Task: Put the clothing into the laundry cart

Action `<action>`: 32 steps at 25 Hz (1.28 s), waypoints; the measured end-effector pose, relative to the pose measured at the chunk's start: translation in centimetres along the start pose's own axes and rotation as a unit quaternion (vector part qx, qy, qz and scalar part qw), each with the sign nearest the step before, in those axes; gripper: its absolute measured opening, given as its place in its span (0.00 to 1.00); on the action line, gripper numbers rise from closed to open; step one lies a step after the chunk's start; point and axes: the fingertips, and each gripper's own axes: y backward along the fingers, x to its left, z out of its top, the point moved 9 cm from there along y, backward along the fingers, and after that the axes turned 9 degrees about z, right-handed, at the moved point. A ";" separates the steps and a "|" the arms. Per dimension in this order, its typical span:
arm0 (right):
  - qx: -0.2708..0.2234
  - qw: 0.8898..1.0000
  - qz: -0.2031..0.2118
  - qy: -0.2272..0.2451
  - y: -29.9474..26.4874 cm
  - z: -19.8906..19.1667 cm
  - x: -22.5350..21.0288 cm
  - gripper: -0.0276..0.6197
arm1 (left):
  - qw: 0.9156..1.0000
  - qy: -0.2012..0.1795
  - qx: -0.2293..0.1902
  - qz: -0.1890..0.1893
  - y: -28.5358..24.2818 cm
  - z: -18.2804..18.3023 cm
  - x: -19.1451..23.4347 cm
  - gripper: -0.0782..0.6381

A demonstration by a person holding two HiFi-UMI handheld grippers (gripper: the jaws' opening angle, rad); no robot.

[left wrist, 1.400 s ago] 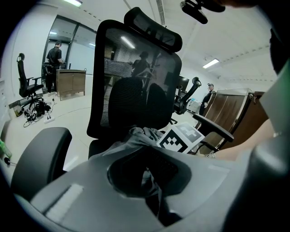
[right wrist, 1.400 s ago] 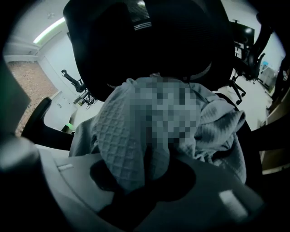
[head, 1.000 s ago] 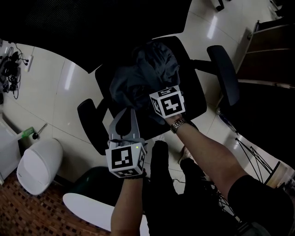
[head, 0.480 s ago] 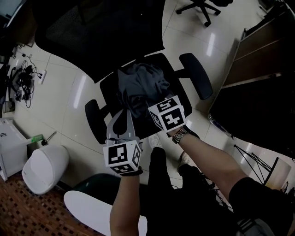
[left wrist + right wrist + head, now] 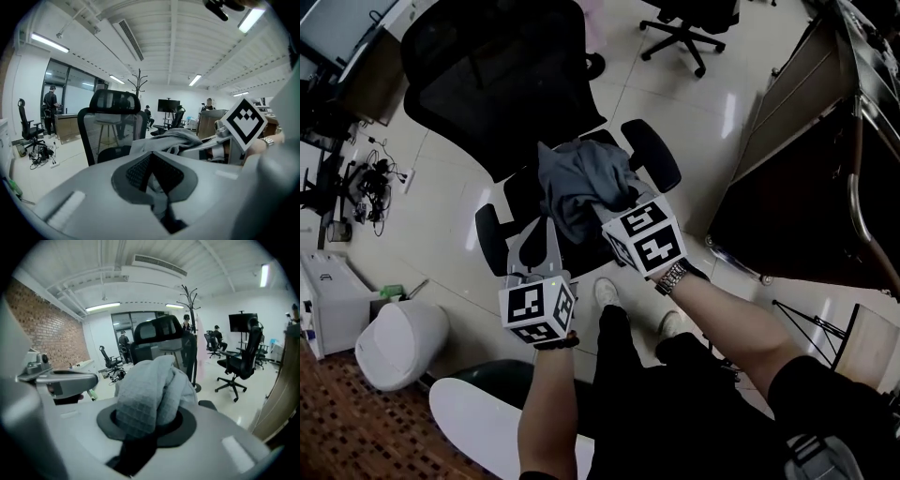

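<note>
Grey waffle-knit clothing (image 5: 581, 183), one bundle, is bunched over the seat of a black mesh-backed office chair (image 5: 502, 70), between its two armrests. I cannot tell whether the lower folds touch the seat. The right gripper (image 5: 146, 425) has its jaws closed narrowly on the top of the bundle, and the fabric bulges out past them in the right gripper view. The left gripper (image 5: 547, 227) sits just beside the clothing on its left, pointing at the chair. Its jaws are drawn together at the tips and are not on the fabric.

On the floor (image 5: 694, 103) to the left stands one white bin (image 5: 398, 342) with its rounded lid down, so its contents are hidden. At the right edge is a dark, metal-railed frame (image 5: 862, 178); what it holds cannot be made out.

The only print that shows is the black-and-white square markers on the two grippers' cubes. A second office chair (image 5: 689, 23) stands farther off. A metal watch (image 5: 672, 276) is on the right wrist.
</note>
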 end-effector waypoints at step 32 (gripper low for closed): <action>-0.192 0.955 -0.217 0.071 46.2 13.7 16.0 0.20 | 0.960 -0.057 -0.043 -0.272 16.3 18.7 -24.8 0.11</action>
